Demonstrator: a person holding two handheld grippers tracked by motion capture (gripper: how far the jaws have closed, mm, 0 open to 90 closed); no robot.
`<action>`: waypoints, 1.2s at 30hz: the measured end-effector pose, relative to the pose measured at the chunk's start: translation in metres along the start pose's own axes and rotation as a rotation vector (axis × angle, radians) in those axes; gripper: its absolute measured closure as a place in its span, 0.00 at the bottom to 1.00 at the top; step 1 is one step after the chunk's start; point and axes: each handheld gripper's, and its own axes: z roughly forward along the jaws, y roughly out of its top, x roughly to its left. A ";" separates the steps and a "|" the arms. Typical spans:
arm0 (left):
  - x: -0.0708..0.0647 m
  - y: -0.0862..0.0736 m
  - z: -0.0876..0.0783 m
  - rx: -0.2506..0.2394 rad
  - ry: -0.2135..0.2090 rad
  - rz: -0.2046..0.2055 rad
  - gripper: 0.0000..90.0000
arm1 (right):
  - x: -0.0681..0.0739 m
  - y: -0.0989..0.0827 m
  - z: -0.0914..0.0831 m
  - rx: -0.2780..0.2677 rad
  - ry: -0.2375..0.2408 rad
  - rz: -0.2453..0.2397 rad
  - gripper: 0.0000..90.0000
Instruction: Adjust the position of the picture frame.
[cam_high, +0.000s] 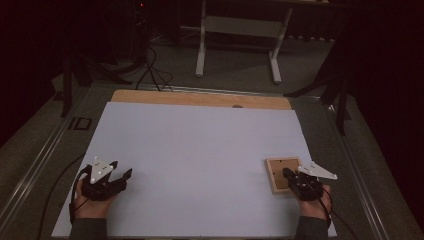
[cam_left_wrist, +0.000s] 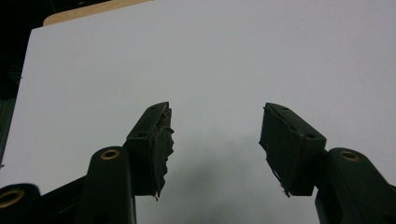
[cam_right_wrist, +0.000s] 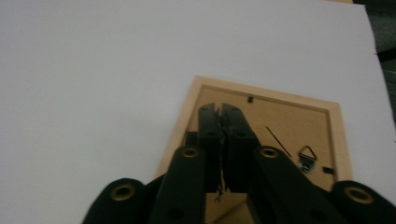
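Frame (cam_high: 282, 174) lies face-down at the tabletop's (cam_high: 200, 150) right edge. Right hand-held gripper (cam_right_wrist: 222, 109) pressed closed over its backing, apparently gripping nothing. Left hand-held gripper (cam_left_wrist: 215, 126) spread wide, empty, well apart. Frame not yet lifted or turned.

No legible text or labels anywhere.

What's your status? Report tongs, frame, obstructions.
Left tongs open, bare over white sheet. Right tongs shut, over picture frame lying back-up; grip unclear. Nothing in the way.
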 end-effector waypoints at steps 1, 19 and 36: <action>0.000 0.000 0.000 -0.001 0.000 0.000 0.48 | -0.001 -0.001 -0.001 0.004 -0.010 -0.002 0.99; 0.000 0.000 -0.001 -0.004 0.002 0.000 0.48 | -0.011 -0.012 0.003 0.135 -0.068 -0.045 0.99; -0.003 0.001 0.002 0.002 -0.003 0.013 0.48 | -0.020 -0.012 0.014 0.125 -0.086 -0.009 1.00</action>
